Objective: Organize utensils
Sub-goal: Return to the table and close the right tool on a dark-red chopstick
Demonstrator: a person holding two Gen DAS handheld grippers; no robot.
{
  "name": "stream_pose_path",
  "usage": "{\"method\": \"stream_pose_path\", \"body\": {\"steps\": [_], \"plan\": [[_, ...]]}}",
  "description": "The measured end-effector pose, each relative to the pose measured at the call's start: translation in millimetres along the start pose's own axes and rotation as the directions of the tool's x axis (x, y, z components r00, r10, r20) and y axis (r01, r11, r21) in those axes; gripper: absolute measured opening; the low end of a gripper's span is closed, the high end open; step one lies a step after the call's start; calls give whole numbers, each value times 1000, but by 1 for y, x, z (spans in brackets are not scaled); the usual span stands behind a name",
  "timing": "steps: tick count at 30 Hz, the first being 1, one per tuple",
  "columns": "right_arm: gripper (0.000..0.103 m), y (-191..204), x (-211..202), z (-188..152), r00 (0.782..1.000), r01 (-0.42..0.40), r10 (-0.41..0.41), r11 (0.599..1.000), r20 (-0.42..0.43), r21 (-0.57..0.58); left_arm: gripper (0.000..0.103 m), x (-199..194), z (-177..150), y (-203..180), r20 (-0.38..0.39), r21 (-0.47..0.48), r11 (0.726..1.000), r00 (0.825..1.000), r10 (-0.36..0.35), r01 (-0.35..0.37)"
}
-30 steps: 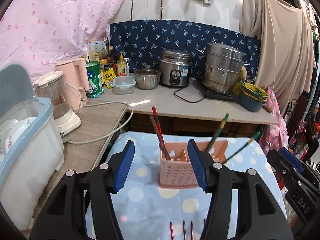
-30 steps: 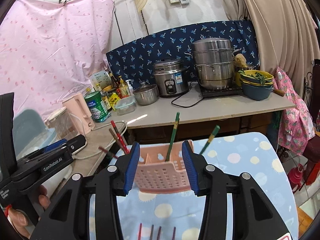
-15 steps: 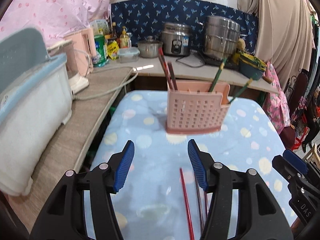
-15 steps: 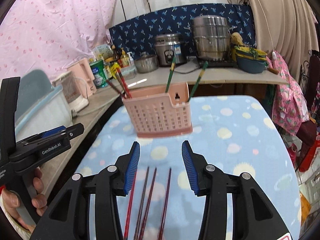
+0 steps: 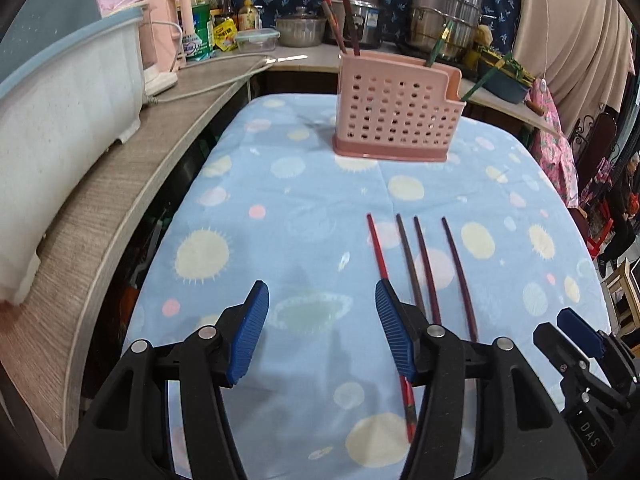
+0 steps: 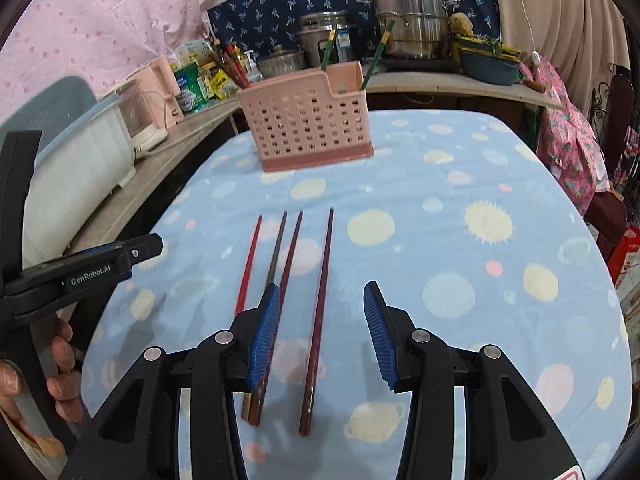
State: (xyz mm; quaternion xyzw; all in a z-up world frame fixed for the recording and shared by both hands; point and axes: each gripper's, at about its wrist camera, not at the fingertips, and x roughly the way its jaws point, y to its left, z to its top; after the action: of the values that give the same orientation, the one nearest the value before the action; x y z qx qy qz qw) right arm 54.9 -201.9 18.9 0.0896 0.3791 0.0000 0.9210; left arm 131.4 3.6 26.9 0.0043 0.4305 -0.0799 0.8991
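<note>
Pale blue cloth (image 6: 460, 240) dotted with yellow, pink and green planets; pink perforated holder (image 6: 310, 128); one red chopstick (image 6: 249, 260), three dark maroon chopsticks (image 6: 318, 300); green chopsticks (image 6: 378, 54) in holder; black tools, blue ribbed pads (image 6: 264, 336).

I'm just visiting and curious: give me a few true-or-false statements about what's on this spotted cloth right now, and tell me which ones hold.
1. Four chopsticks lie loose on the blue cloth. True: one red chopstick and three dark chopsticks.
2. The pink basket is empty. False: chopsticks, red-brown and green, stand in it.
3. The right gripper is clamped on a chopstick. False: its jaws are apart and hold nothing.
4. The left gripper is open. True.
5. The basket lies tipped over. False: it stands upright.
</note>
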Motion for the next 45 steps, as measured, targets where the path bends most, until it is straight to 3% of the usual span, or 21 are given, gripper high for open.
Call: {"method": "stream_pose_path", "body": {"steps": [11, 30, 35, 45], "plan": [[41, 8, 18, -42, 995, 9, -12, 1000, -98, -26, 53, 9, -36, 4, -67, 4, 1000, 998, 8, -8], [8, 20, 34, -65, 987, 38, -52, 995, -155, -94, 53, 15, -53, -2, -110, 32, 999, 994, 3, 0], [7, 15, 33, -65, 987, 43, -54, 996, -152, -74, 61, 15, -56, -9, -112, 44, 999, 994, -3, 8], [7, 4, 30, -65, 987, 35, -40, 999, -155, -37, 63, 19, -69, -31, -143, 87, 995, 989, -32, 44]]}}
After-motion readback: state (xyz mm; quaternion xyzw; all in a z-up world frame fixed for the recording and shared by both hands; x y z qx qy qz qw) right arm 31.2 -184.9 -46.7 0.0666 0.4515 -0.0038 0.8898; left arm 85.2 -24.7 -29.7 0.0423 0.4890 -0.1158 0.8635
